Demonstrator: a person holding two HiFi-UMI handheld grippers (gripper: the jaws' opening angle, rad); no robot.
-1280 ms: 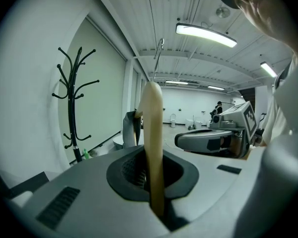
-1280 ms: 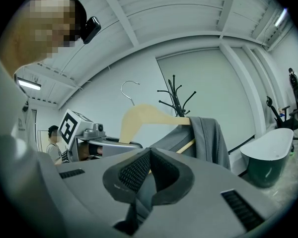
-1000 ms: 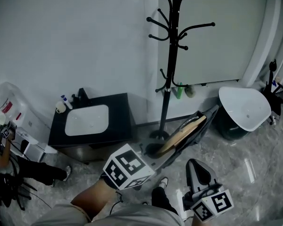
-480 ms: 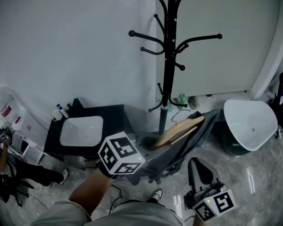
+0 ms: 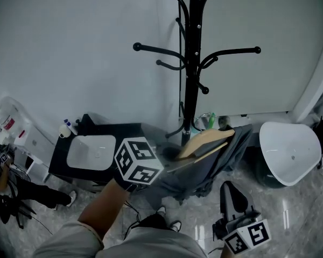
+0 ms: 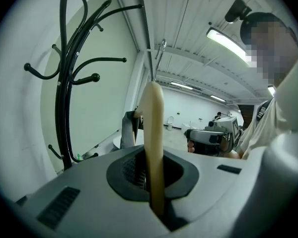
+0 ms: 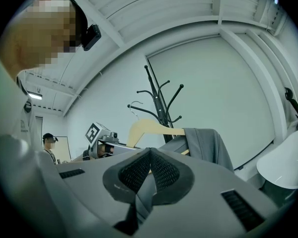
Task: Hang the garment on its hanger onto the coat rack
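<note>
Garment: a grey garment [image 5: 204, 168] was draped over the far end of a wooden hanger [image 5: 204, 142] and hung in loose folds above the floor [image 5: 290, 214], not on any hook.
Hanger: it was held in the air, tilted, just in front of the lower pole of the coat rack [image 5: 192, 63]; its metal hook [image 6: 159, 53] was free and touched no peg.
Left gripper: the left gripper [image 6: 154, 182] was closed on the bare wooden arm of the hanger, which ran up between its pads.
Right gripper: the right gripper [image 7: 148, 175] was lower and to the right, its pads together with a strip of the grey fabric pinched between them.
Coat rack: black, upright against the pale wall, with curved pegs at several heights, all bare.
Surroundings: a black cabinet [image 5: 124, 130] with a white basin [image 5: 91, 150] stood to the left of the rack, and a white tub [image 5: 290, 152] to the right.
</note>
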